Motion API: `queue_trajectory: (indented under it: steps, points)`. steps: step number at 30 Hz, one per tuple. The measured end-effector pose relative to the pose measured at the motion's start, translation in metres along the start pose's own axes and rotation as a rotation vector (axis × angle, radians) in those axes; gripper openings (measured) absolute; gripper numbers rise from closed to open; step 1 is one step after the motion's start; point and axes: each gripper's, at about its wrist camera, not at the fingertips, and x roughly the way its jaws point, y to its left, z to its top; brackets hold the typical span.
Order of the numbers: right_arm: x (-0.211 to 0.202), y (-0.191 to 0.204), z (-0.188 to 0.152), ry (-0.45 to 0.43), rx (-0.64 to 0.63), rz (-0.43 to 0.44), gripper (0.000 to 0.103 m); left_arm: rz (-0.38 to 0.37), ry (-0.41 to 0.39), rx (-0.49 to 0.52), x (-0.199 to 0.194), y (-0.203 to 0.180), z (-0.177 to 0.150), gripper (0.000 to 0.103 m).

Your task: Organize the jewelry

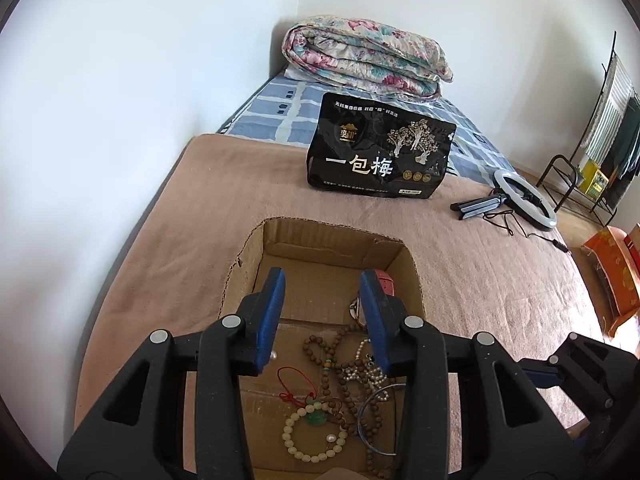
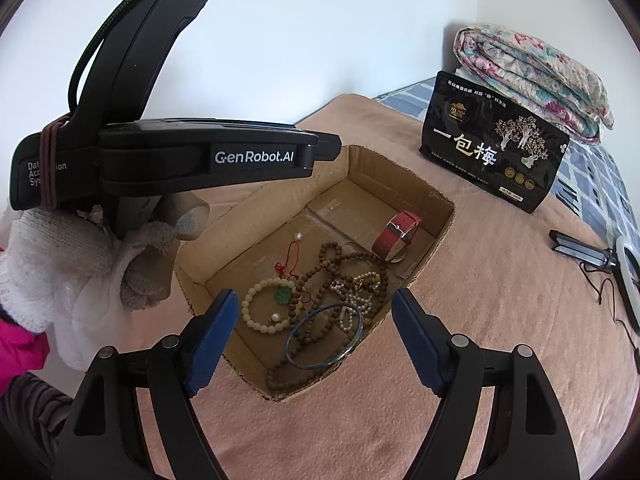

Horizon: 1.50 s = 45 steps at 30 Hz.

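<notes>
An open cardboard box [image 2: 436, 240] [image 1: 256, 256] sits on the pink blanket. In it lie a red-strap watch [image 2: 396, 234], a pale bead bracelet with a green charm [image 2: 264, 308] [image 1: 312, 436], brown prayer beads [image 2: 340, 264] [image 1: 340, 368], a pearl string [image 2: 352, 292], a thin bangle [image 2: 324, 338] [image 1: 372, 420] and loose pearls [image 2: 298, 236]. My left gripper [image 1: 322, 284] is open and empty above the box. My right gripper [image 2: 316, 308] is open and empty above the box's near side. The left gripper's body [image 2: 208, 156] shows at upper left of the right wrist view.
A black snack bag [image 1: 380, 148] [image 2: 492, 148] stands behind the box. A folded floral quilt [image 1: 364, 56] lies at the bed's far end. A ring light on a tripod [image 1: 524, 200] with its cable lies at the right. An orange box [image 1: 612, 272] sits off the bed's right edge.
</notes>
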Motion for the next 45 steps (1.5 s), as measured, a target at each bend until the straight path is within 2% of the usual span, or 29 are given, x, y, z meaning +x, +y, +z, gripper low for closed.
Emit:
queue_trajectory:
  steps: [8, 20, 40, 42, 44, 45]
  points:
    - [-0.021, 0.005, -0.005, -0.026, 0.003, -0.023, 0.079, 0.011, -0.035, 0.031, -0.027, -0.013, -0.002, 0.039]
    - [-0.071, 0.011, -0.02, -0.074, -0.001, -0.073, 0.079, 0.012, -0.106, 0.069, -0.087, -0.038, -0.009, 0.039]
    - [-0.138, -0.008, -0.057, -0.141, 0.079, -0.163, 0.079, 0.043, -0.157, 0.133, -0.168, -0.08, -0.053, 0.04]
    - [-0.142, -0.011, -0.062, -0.147, 0.091, -0.175, 0.079, 0.044, -0.162, 0.137, -0.174, -0.083, -0.057, 0.041]
    - [-0.145, -0.014, -0.066, -0.155, 0.104, -0.187, 0.079, 0.043, -0.167, 0.135, -0.179, -0.085, -0.062, 0.051]
    - [-0.147, -0.015, -0.069, -0.16, 0.111, -0.194, 0.079, 0.046, -0.17, 0.136, -0.182, -0.087, -0.064, 0.053]
